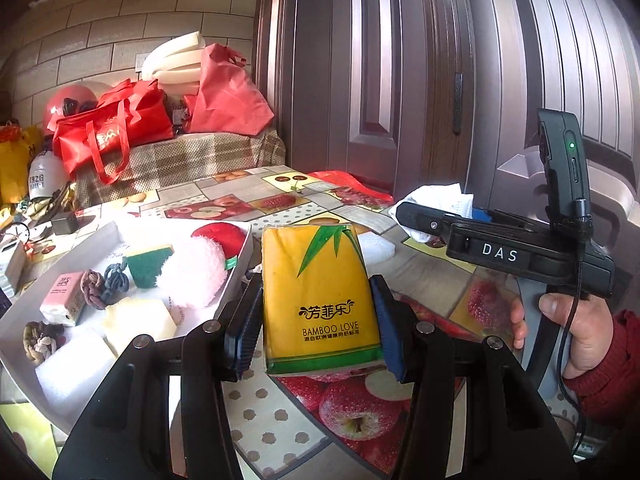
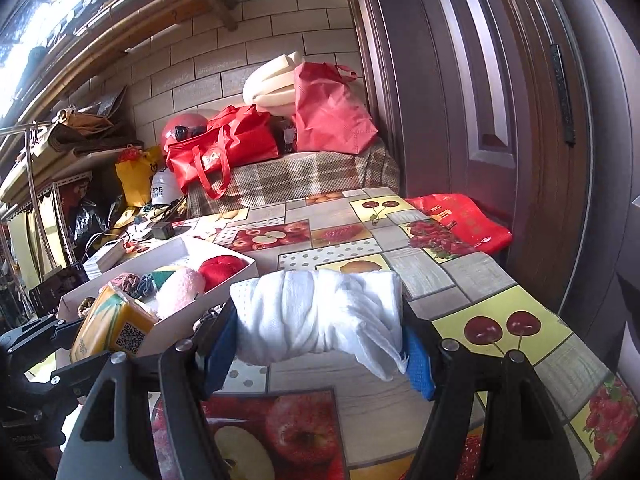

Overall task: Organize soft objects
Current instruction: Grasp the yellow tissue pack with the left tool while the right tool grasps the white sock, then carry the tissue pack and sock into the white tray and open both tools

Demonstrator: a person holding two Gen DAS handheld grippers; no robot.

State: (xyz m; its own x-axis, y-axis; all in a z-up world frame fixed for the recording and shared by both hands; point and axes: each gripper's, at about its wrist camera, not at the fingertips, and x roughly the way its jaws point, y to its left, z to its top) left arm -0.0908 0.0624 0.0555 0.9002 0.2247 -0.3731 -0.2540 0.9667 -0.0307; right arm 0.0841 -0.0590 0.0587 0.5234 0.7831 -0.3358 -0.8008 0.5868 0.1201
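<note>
Between the blue pads of the left tongs stands a yellow tissue pack, gripped on its two long sides, its long axis running away from the camera and its far end tipped upward, clear of the table. The right tongs are clamped on a rolled white cloth, held by its ends so that its long axis runs left to right across the pads, a loose corner hanging at the right end.

Just left of the pack, and a little beyond it, lies the white box; its near right wall is beside the left tongs, so that hand is the nearer one, and I judge a short carry leftward over the wall would put the pack inside. The cloth sits further right and must cross more of the table.

Inside the box, near to far: a white foam block, a pale yellow sponge, a small pink packet, knotted hair ties, a pink fluffy puff, a green-and-yellow scouring sponge and a red soft ball. Free room looks scarce, mostly along the near right side.
</note>
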